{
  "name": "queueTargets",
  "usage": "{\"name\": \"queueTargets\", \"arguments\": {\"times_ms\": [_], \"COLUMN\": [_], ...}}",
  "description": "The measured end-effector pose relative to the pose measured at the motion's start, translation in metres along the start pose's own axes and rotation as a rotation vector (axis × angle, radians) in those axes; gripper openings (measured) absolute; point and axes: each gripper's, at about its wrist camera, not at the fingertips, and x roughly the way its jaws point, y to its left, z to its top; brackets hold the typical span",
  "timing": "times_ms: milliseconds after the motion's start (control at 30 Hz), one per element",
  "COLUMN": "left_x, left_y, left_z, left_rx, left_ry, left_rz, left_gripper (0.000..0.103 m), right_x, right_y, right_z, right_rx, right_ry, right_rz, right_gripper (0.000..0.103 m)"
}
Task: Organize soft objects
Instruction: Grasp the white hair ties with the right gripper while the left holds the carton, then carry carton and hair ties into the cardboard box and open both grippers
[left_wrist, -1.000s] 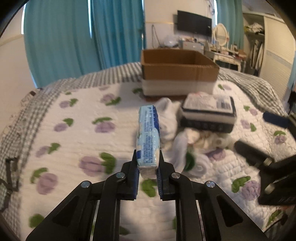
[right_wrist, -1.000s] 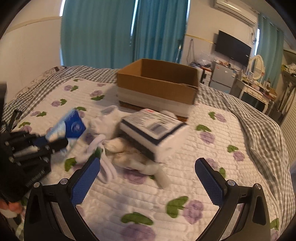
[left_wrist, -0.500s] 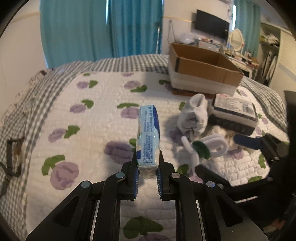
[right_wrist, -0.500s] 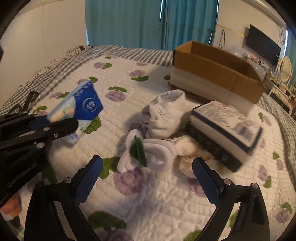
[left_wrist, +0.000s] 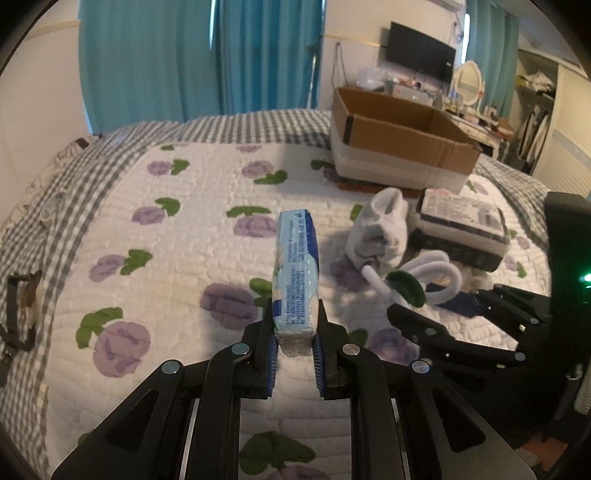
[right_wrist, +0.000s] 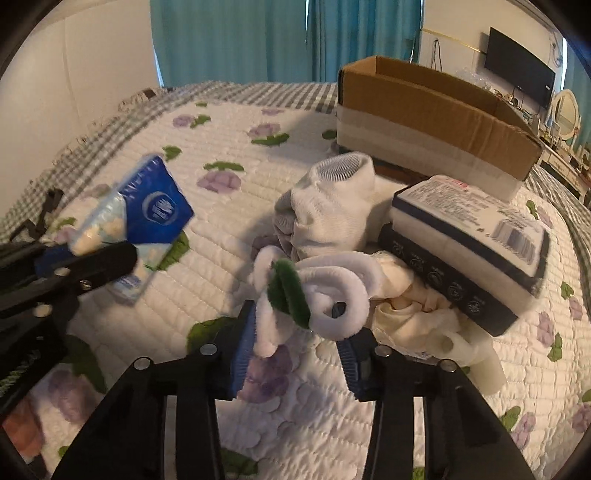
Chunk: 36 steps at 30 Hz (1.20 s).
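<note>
Left gripper (left_wrist: 294, 347) had its jaws clamped on a blue tissue pack (left_wrist: 295, 273), held upright above the bed (left_wrist: 184, 229); right gripper (right_wrist: 295, 343) had jaws apart, either side of a white-and-green pipe-cleaner loop (right_wrist: 314, 291) on the quilt, w/ a white sock (right_wrist: 328, 206) just behind; cardboard box (right_wrist: 424, 110) sat farther back.

Glossy plastic tissue pack (left_wrist: 295, 273); quilted cloth bedspread (left_wrist: 207, 236) (matt).
</note>
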Motion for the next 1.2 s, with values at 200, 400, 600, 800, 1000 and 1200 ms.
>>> {"name": "queueTargets", "arguments": {"times_ms": [200,400,600,800,1000,1200], "left_x": [-0.021,-0.045,-0.059,-0.040,0.018,0.088], "left_y": [-0.019,-0.044,-0.076,-0.112,-0.126,-0.132], "left_z": [0.006,0.023,0.063,0.122,0.186,0.221], "left_rx": [0.031,0.069,0.131,0.180,0.174,0.209], "left_ry": [-0.034,-0.086,-0.163,-0.208,-0.196,-0.147], "left_rz": [0.000,-0.006,-0.012,-0.076,-0.101,-0.070], "left_gripper": [0.015,0.015,0.015,0.015,0.015,0.016], "right_x": [-0.047,-0.100,-0.144,-0.172,-0.145,-0.070], "right_y": [-0.010,-0.033,-0.067,-0.112,-0.165,-0.215], "right_z": [0.002,0.016,0.046,0.091,0.152,0.192], "right_rx": [0.017,0.032,0.020,0.017,0.036,0.089], "right_ry": [-0.076,-0.173,-0.250,-0.326,-0.339,-0.277], "right_rz": [0.034,0.028,-0.013,-0.022,-0.014,0.011], "right_gripper": [0.036,0.036,0.036,0.036,0.036,0.037]}}
